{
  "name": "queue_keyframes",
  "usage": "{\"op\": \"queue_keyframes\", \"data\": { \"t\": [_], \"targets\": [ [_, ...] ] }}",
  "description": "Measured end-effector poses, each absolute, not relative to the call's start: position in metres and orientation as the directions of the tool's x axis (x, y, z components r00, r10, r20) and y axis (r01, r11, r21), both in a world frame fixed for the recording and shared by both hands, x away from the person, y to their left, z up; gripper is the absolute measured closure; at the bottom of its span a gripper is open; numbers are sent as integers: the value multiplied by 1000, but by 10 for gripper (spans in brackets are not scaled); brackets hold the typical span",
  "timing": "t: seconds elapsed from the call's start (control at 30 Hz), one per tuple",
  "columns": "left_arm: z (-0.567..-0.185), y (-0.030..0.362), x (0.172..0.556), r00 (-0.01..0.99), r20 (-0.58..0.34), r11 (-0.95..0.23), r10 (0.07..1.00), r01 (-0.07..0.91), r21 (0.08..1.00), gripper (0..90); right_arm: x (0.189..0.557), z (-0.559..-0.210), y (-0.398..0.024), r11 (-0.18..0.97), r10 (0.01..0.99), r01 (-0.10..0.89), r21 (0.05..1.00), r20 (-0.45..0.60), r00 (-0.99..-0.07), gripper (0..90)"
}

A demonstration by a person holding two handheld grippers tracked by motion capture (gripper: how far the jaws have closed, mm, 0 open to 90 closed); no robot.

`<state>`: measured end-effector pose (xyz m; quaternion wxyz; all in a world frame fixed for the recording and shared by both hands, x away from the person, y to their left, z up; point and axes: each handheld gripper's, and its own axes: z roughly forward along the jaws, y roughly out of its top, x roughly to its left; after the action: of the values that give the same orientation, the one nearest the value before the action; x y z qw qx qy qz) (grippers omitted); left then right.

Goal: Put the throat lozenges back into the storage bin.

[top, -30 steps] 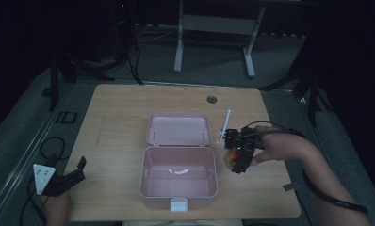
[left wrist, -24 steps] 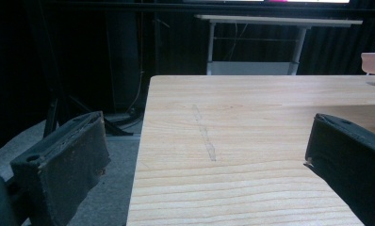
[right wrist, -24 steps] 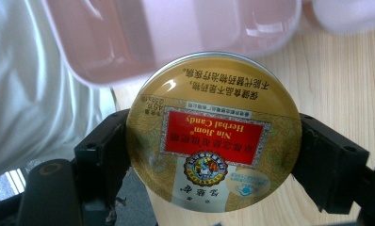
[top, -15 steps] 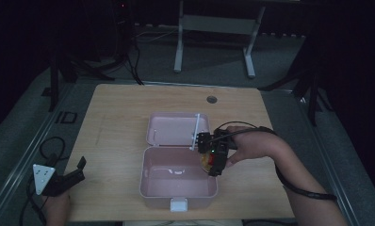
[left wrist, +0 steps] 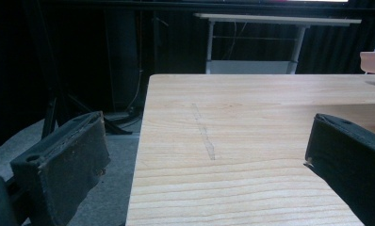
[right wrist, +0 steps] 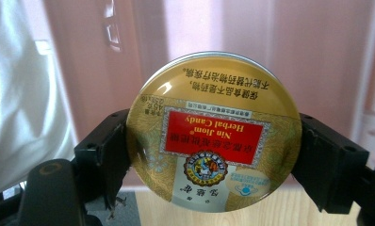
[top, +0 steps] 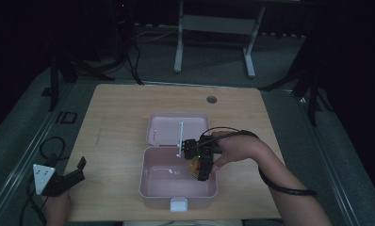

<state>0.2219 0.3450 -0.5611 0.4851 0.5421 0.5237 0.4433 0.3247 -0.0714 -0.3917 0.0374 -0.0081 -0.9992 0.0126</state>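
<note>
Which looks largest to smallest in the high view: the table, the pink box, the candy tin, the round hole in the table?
1. Table
2. Pink box, open, counting base and lid
3. and 4. Candy tin and hole: unsure. The right gripper covers most of the tin, so I cannot rank it against the hole.

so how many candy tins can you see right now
1. The tin is clamped in the right claw, held over the open pink box near its right side. Part of the box floor sits under the hand, so another could be hidden there.
</note>
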Motion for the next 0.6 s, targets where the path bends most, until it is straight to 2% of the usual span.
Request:
{"op": "queue_keyframes", "data": {
  "t": [0.5, 0.6],
  "targets": [
    [-561, 345, 222, 59, -20, 12, 998, 140, 990, 4, 329, -450, -65, 996, -8, -17, -83, 107, -994, 202],
    [-561, 345, 222, 60, -22, 13, 998, 140, 990, 4, 327, -453, -65, 998, -21, -28, -63, 103, -994, 201]
  ]
}}
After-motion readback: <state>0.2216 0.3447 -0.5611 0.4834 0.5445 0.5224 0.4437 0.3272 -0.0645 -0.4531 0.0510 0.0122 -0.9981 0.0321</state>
